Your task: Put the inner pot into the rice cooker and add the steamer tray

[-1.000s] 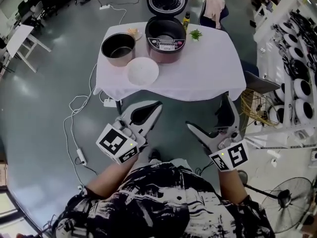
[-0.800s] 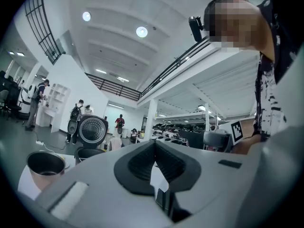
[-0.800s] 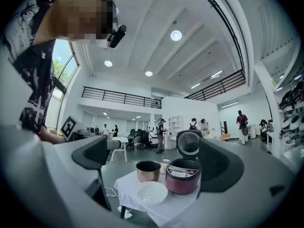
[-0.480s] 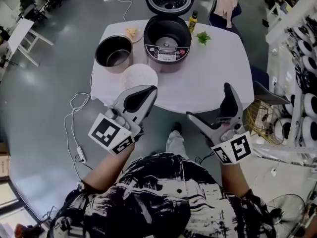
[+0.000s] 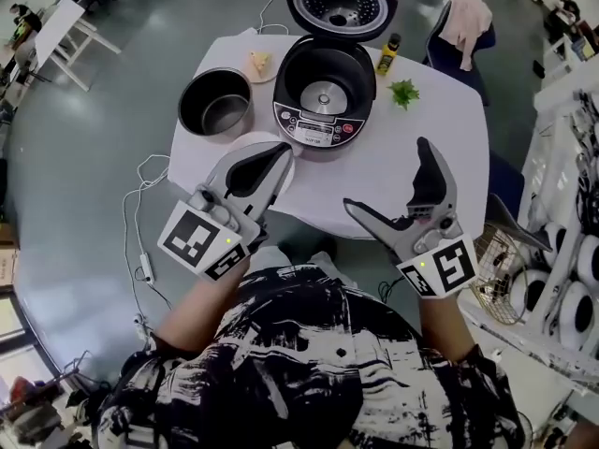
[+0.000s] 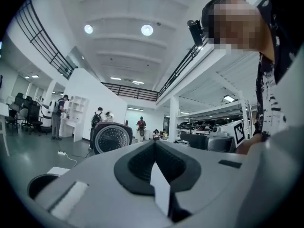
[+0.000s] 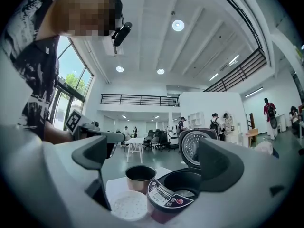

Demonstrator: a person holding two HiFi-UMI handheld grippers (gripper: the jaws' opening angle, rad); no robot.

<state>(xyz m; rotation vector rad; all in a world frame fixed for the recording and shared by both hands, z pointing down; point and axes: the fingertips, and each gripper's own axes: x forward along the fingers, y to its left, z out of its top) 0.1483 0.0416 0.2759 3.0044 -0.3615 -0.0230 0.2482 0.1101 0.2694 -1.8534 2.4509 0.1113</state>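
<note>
White-clothed worktop (image 5: 440, 148) in head view, bearing open rice cooker (image 5: 323, 96) with inner pot (image 5: 215, 104) outside at its 9 o'clock; left tongs (image 5: 277, 152) held near 7 o'clock, right tongs (image 5: 386, 176) near 5. In left gripper view, pressed together on nothing. In right gripper view, spread apart and empty, framing steamer tray (image 7: 127, 206) on the worktop at cooker's 8 o'clock.

Desk (image 5: 459, 120): covered with a white cloth.
Left end: inner pot (image 5: 215, 104), with the white steamer tray (image 7: 127, 206) at the near edge.
Middle: rice cooker (image 5: 324, 87), lid (image 5: 339, 0) up.
Back: plate of food (image 5: 259, 63), bottle (image 5: 387, 54).
Right: green sprig (image 5: 404, 93).
</note>
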